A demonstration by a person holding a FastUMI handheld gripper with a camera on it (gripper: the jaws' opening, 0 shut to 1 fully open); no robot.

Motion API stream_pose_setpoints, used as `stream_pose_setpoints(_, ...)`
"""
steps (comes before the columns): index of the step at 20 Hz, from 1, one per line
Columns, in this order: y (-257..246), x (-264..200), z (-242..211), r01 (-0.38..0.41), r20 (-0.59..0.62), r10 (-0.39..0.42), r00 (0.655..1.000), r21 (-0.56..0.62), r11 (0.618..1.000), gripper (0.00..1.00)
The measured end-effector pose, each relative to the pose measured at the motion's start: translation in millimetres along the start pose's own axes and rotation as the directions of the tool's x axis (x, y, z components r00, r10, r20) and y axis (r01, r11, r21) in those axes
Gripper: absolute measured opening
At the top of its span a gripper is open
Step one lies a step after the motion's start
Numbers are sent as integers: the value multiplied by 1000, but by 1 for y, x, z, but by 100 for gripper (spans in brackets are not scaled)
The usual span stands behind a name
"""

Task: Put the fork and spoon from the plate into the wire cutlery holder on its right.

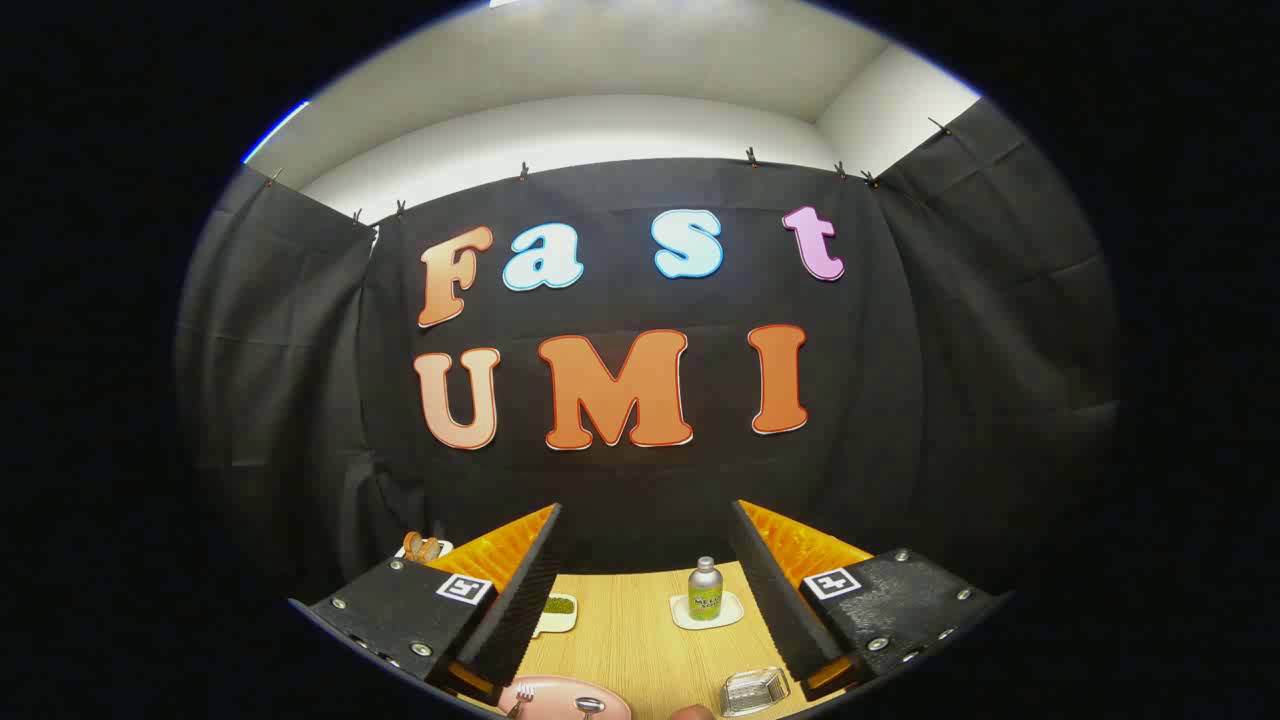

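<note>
The gripper hangs high with fingers spread wide and empty; fork and spoon lie on the plate far below, so a blind descent risks missing them

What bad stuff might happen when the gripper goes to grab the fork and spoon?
1. The fork and spoon lie flat on the pink plate, so the open gripper, held high, may slip off them or push the plate.
2. The wire holder looks light and might tip.
3. The bottle beyond could get knocked if the gripper overshoots.
</note>
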State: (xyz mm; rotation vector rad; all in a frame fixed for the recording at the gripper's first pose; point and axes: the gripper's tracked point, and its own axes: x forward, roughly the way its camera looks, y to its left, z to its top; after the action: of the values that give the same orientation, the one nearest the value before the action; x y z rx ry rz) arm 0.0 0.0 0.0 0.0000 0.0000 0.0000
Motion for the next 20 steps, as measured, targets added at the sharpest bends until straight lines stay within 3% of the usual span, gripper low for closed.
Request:
stream_pose_setpoints(9, 0, 0, 8, 6, 31, -6, 999, 0, 1000, 97)
stream_pose_setpoints(20, 26, -1, -15, -45, -15, 45, 999, -37, 998, 97)
